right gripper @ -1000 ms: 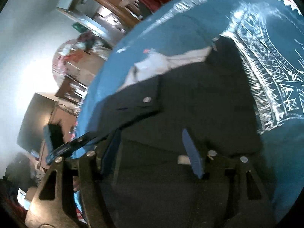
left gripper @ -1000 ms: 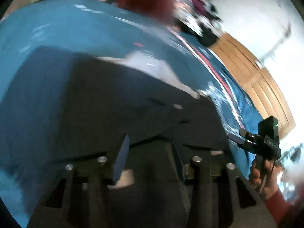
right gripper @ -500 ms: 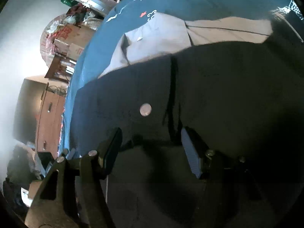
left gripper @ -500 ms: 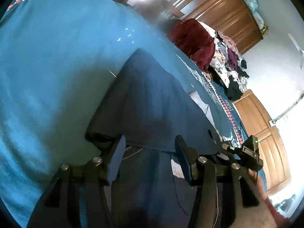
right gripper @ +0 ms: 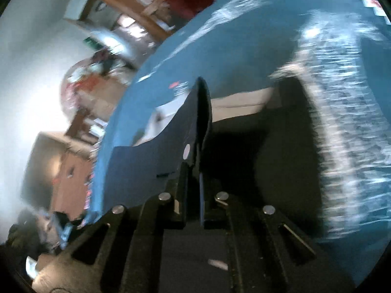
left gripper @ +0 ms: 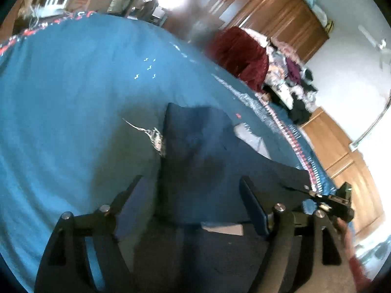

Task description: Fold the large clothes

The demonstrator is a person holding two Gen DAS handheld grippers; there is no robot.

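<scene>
- Navy garment [left gripper: 202,151] lies on a teal bedspread [left gripper: 73,97]; in the left wrist view it runs from the frame centre toward 5 o'clock.
- Left gripper [left gripper: 193,202]: jaws spread wide, one finger [left gripper: 127,202] at 7 o'clock over the bedspread, the other at 5 o'clock over the garment. Fabric lies between them, with no finger seen pressing on it.
- Pale lining [left gripper: 251,139] shows at the garment's 2 o'clock edge in the same view.
- Right gripper [right gripper: 194,168]: jaws narrow, clamped on a raised fold of the garment [right gripper: 171,146]. The fold stands up from the fingertips toward 12 o'clock.
- Metal button [right gripper: 186,151] sits on the fold, just beside the fingertips at 11 o'clock.
- Remaining garment body lies flat and dark at 3 o'clock of the right gripper, on the bedspread [right gripper: 244,48].
- White woven pattern [right gripper: 342,122] on the bedspread runs along the 2 to 4 o'clock side; heavy blur hides its detail.
- Red fabric heap [left gripper: 242,56] lies at 1 o'clock in the left wrist view, beyond the bedspread edge.
- Wooden wardrobe [left gripper: 281,19] stands behind the heap.
- Right gripper [left gripper: 334,200] also appears at 4 o'clock in the left wrist view, at the garment's far edge.
</scene>
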